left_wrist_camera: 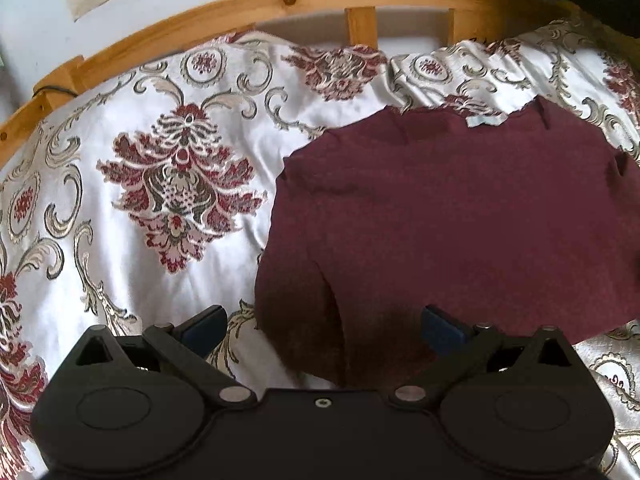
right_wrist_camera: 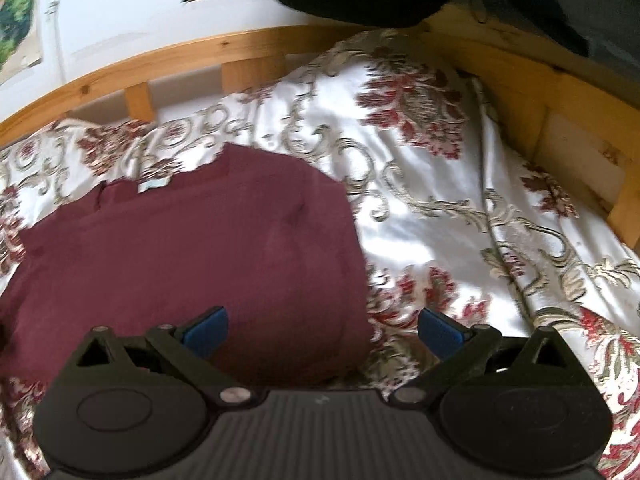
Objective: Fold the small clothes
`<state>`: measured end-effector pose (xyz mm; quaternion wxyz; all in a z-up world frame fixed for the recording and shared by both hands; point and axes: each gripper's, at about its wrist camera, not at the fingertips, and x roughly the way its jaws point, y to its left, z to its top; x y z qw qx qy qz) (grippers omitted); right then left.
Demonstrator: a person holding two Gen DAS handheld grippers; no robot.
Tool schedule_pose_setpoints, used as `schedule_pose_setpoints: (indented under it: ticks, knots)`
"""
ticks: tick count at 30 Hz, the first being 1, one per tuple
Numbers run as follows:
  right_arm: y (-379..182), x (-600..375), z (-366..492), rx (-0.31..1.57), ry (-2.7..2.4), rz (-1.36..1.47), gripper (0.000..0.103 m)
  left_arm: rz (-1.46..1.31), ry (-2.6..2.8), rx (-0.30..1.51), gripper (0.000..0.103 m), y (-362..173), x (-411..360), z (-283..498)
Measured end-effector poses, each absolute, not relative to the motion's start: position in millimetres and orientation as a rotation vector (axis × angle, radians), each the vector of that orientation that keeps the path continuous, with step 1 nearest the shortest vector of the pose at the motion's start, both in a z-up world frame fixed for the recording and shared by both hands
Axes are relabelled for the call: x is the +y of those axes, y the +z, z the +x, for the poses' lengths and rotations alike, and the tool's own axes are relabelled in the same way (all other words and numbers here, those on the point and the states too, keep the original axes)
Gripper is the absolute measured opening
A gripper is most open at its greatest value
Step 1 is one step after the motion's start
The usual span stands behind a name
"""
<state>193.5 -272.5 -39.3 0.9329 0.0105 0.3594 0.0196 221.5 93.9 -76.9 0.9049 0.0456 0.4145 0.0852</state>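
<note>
White wall with a couple of bright paper pictures rises behind a curved wooden bed rail (left_wrist_camera: 280, 0), and below it a glossy cream bedspread (left_wrist_camera: 120, 240) with red damask flowers covers the whole working surface (satin-looking, so probably slick under cloth). At the left, the left gripper (left_wrist_camera: 322, 330) hangs with its blue pads spread wide and empty, over the near left corner of the maroon garment (left_wrist_camera: 460, 220). That garment lies flat in the middle of the bed, pale label (left_wrist_camera: 482, 121) at its far edge, a side panel apparently already turned in. It looks light, soft and limp; I would pinch it at the near corners or hem. To the right, the right gripper (right_wrist_camera: 322, 332) is likewise wide and holding nothing, above the garment's near right edge, with rumpled bedspread beyond.
</note>
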Motion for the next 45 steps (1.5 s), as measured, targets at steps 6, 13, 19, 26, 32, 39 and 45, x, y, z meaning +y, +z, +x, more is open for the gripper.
schedule_pose_setpoints:
  ticks: [6, 13, 19, 26, 32, 39, 45]
  knots:
    - [-39.0, -248.2, 190.0, 0.725, 0.143, -0.042, 0.103, 0.031, 0.247, 0.814, 0.102, -69.6, 106.7, 225.2]
    - [-35.6, -215.5, 177.3, 0.658, 0.267, -0.185, 0.103, 0.009, 0.284, 0.677, 0.102, -29.4, 146.5, 245.7]
    - [-36.0, -187.3, 170.7, 0.582, 0.348, -0.286, 0.103, -0.162, 0.074, 0.750, 0.102, -39.5, 168.1, 273.2]
    - [-42.5, -166.8, 175.7, 0.542, 0.433, -0.298, 0.103, -0.431, 0.000, 0.812, 0.102, -66.4, 171.1, 309.4]
    - [-51.5, -151.6, 185.1, 0.477, 0.449, -0.394, 0.103, -0.338, 0.069, 0.885, 0.102, -94.1, 170.9, 328.8]
    - [-66.9, -144.9, 202.9, 0.572, 0.415, -0.417, 0.103, -0.403, 0.051, 0.971, 0.102, -107.4, 181.1, 339.8]
    - [-72.0, -148.5, 207.3, 0.624, 0.423, -0.394, 0.103, -0.321, 0.016, 1.046, 0.102, -115.1, 173.6, 346.1]
